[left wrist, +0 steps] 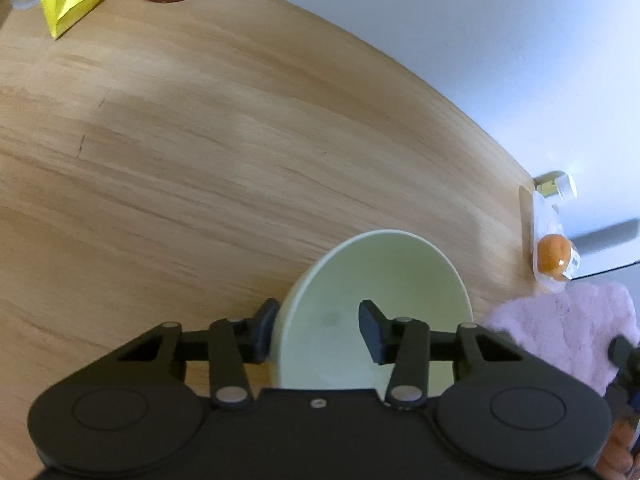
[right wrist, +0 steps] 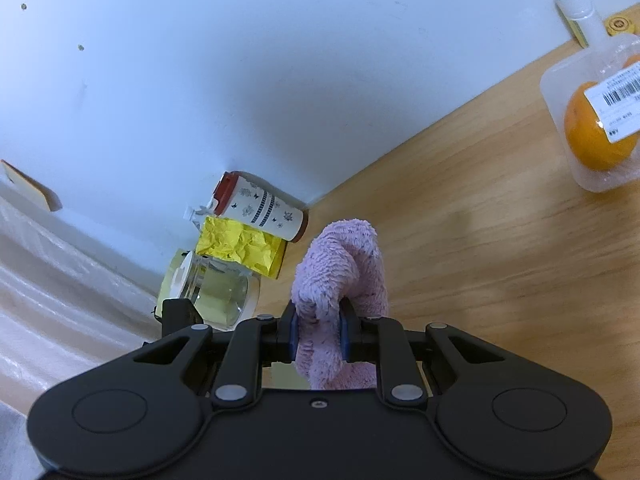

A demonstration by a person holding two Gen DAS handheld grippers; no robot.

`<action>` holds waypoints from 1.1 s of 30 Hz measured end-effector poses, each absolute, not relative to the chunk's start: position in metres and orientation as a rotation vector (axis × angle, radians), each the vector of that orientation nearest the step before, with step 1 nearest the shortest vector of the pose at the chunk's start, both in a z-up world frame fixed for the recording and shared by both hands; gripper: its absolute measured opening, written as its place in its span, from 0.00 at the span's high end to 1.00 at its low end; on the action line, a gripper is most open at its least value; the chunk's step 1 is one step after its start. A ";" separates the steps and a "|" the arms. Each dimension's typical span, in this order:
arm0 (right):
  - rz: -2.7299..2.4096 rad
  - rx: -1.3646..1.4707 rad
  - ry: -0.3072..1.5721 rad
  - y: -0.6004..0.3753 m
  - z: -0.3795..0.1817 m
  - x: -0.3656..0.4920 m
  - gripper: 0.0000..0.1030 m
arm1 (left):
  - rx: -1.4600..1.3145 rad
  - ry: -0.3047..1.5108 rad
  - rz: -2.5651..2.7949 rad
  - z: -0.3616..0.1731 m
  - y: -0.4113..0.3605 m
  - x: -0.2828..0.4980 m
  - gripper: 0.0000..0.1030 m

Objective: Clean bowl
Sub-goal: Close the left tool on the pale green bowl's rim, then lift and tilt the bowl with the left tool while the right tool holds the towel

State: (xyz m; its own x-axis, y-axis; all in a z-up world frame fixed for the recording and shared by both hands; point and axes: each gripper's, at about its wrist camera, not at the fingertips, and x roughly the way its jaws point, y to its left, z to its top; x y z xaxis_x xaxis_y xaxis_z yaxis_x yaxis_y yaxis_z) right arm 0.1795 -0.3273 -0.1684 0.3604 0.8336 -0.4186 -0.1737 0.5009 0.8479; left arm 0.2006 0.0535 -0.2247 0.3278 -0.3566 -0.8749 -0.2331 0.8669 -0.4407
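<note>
Left wrist view first: the left gripper point(left wrist: 318, 330) pointed steeply down at the wooden table point(left wrist: 180, 160), its jaws straddling the near wall of a pale green bowl point(left wrist: 380, 280), one finger outside the rim at about nine o'clock and the other inside the hollow. The outer pad seemed to touch the wall while the inner one stood clear, so the bowl was not yet pinched. A pink cloth point(left wrist: 568, 328) bulged in at three o'clock, with a bagged orange point(left wrist: 554, 258) beyond it near the wall. Right wrist view next: the right gripper point(right wrist: 319, 334) was clamped tight on the pink cloth point(right wrist: 344, 264), which stood up in a folded hump between its pads; a patterned cup point(right wrist: 264, 210), a yellow packet point(right wrist: 240, 246) and a glass jar point(right wrist: 216, 296) sat around ten o'clock. I judged the step to be securing the bowl; next, the left jaws would need to finish pinching the rim so the cloth could wipe inside.
</note>
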 end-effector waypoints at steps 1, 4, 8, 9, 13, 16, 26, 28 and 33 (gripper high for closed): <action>0.757 0.803 0.997 -0.327 -0.170 0.179 0.79 | -0.549 1.251 -0.084 -0.224 0.053 0.200 0.58; 0.752 0.788 1.002 -0.327 -0.171 0.178 0.79 | -0.556 1.252 -0.080 -0.223 0.052 0.199 0.65; 0.754 0.854 0.957 -0.338 -0.163 0.178 0.79 | -0.562 1.270 -0.112 -0.226 0.050 0.195 0.86; 0.745 0.821 0.954 -0.339 -0.159 0.178 0.79 | -0.578 1.269 -0.120 -0.227 0.049 0.194 0.87; 0.733 0.728 0.972 -0.341 -0.151 0.178 0.79 | -0.581 1.254 -0.127 -0.228 0.047 0.192 0.88; 0.730 0.713 1.010 -0.338 -0.157 0.176 0.79 | -0.614 1.251 -0.126 -0.229 0.049 0.191 0.90; 0.820 0.586 1.128 -0.297 -0.170 0.155 0.79 | -0.858 1.210 -0.045 -0.235 0.050 0.179 0.90; 0.829 0.565 1.131 -0.290 -0.169 0.149 0.79 | -0.901 1.191 -0.032 -0.231 0.050 0.178 0.90; 0.876 0.452 1.094 -0.265 -0.155 0.142 0.79 | -0.996 1.147 -0.015 -0.221 0.044 0.180 0.90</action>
State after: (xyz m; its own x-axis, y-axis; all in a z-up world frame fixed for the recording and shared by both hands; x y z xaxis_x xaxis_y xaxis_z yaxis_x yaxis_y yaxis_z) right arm 0.1418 -0.2652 -0.1548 0.1830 0.7977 -0.5747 -0.3861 0.5959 0.7042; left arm 0.1800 0.0443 -0.2206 0.4590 -0.4793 -0.7481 -0.4598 0.5923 -0.6616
